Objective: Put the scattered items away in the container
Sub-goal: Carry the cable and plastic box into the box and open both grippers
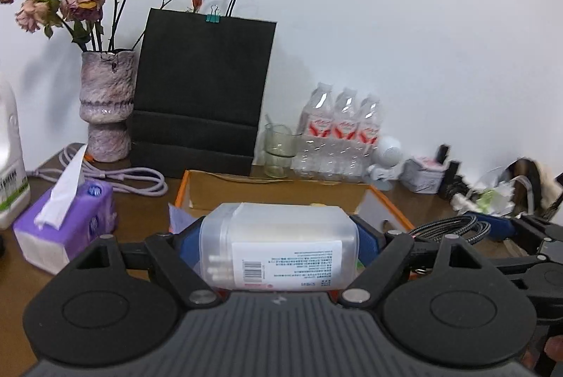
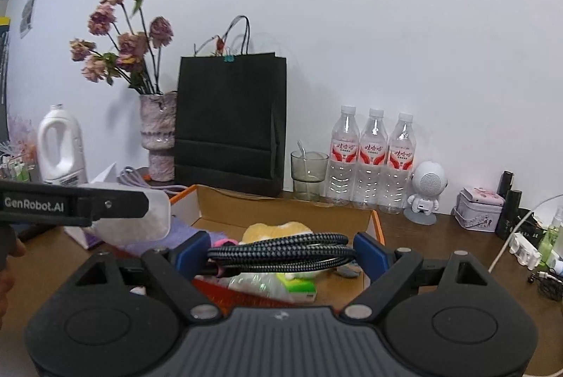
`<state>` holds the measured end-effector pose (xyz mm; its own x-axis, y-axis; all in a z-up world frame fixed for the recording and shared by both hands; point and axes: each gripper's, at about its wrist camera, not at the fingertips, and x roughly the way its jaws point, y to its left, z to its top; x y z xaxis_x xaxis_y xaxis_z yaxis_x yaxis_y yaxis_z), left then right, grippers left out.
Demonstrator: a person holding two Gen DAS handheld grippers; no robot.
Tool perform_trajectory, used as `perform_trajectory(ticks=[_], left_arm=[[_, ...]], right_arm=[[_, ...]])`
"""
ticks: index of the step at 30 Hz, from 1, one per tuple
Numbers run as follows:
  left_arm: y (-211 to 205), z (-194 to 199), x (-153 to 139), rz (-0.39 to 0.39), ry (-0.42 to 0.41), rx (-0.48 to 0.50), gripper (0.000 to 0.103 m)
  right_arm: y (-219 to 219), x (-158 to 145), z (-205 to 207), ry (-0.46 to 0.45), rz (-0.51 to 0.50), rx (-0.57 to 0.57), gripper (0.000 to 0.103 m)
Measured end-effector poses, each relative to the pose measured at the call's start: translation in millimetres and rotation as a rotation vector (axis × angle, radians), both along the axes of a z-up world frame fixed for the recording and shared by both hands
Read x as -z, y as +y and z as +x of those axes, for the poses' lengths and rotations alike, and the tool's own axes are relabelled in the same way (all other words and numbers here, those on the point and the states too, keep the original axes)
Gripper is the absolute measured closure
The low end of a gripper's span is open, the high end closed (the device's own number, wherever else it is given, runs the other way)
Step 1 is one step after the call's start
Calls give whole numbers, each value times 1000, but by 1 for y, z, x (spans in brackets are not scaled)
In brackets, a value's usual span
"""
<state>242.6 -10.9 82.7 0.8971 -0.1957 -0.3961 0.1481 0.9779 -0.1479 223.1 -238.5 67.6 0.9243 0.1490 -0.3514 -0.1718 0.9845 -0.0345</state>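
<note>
Clamped sideways between the blue pads of the left hand-held gripper (image 1: 279, 245) is a translucent plastic box (image 1: 281, 239) of cotton swabs (label facing up), held wide just before the orange-edged cardboard container (image 1: 387, 204). On the right, the right hand-held gripper (image 2: 281, 253) grips a coiled black braided cable (image 2: 281, 252) at a similar wide spread, above the container (image 2: 376, 222), which sits on the brown tabletop (image 2: 457, 246) and already holds a yellow plush item (image 2: 278, 231).
</note>
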Motion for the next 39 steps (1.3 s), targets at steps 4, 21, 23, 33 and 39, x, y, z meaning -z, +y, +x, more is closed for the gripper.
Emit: perform_trajectory(ticks=[4, 21, 23, 33, 39], left_arm=[[-6, 30, 3, 48, 29, -7, 20], [-9, 102, 77, 40, 231, -46, 18], [-11, 101, 76, 45, 227, -45, 12], [-2, 67, 36, 14, 128, -20, 0], [21, 6, 32, 23, 73, -3, 0]], right_arm=[[6, 8, 34, 36, -21, 17, 15], [-8, 78, 101, 228, 74, 97, 15], [-9, 75, 103, 243, 78, 96, 14], [-9, 52, 76, 235, 55, 60, 0], [-16, 34, 14, 185, 37, 4, 0]])
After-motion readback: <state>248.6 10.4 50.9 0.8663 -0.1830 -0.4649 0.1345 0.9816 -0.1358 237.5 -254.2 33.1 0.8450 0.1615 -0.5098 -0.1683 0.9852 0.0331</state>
